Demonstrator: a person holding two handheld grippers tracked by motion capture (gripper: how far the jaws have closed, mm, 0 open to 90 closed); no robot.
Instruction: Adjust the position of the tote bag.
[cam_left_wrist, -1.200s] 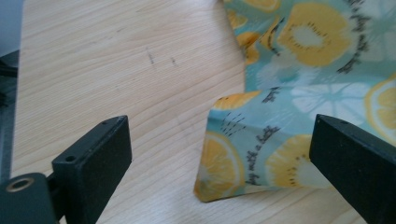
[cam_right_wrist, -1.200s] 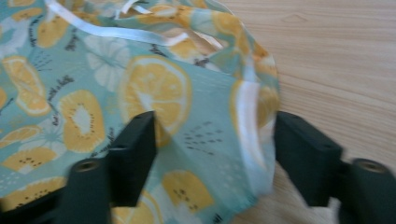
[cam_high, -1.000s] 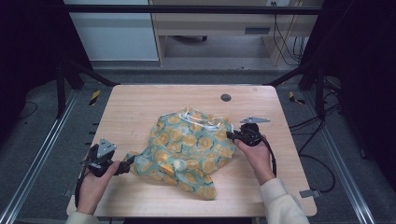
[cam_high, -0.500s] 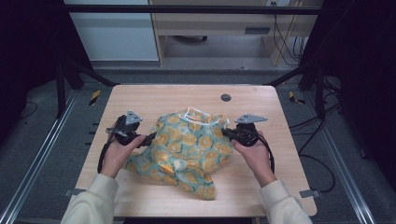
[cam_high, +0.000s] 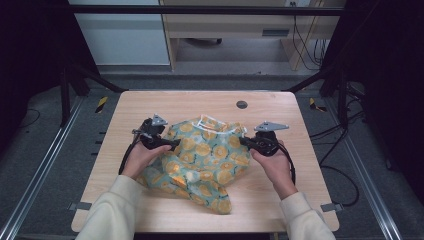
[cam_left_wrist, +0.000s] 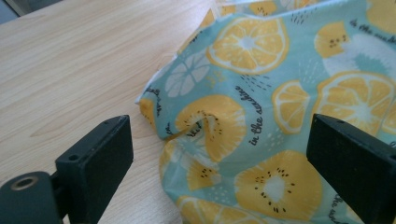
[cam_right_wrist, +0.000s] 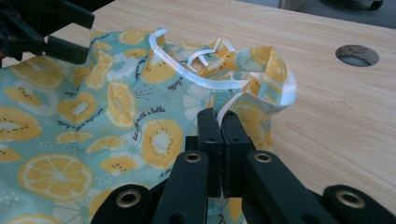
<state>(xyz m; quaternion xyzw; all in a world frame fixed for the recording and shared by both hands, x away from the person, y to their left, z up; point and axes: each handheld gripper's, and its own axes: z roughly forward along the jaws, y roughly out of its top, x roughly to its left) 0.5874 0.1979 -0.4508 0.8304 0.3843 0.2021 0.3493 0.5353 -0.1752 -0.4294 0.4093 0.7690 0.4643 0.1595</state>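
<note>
High view, left gripper (cam_high: 172, 143): has shifted from the lower left table edge up to the upper left edge of the garment; jaw tips now sit over the cloth.
High view, right gripper (cam_high: 245, 141): same spot at the garment's right edge as 1 second ago.
High view, garment (cam_high: 202, 160): crumpled fruit-print piece with white trim, centre of the wooden table (cam_high: 150, 107), hem trailing toward the lower middle.
Left gripper view, jaws: wide apart, 1 at lower left and 1 at lower right of the frame; a cloth fold (cam_left_wrist: 205, 128) lies between them, not touched.
Right gripper view, jaws: pressed together at bottom centre, pinching the white-trimmed edge (cam_right_wrist: 226, 108); they have just finished closing.
Right gripper view, table hole (cam_right_wrist: 357, 55): upper right, well apart from the cloth.
Judgement: right corner secured, left grasp pending; once both hold, the garment can be lifted or spread.
</note>
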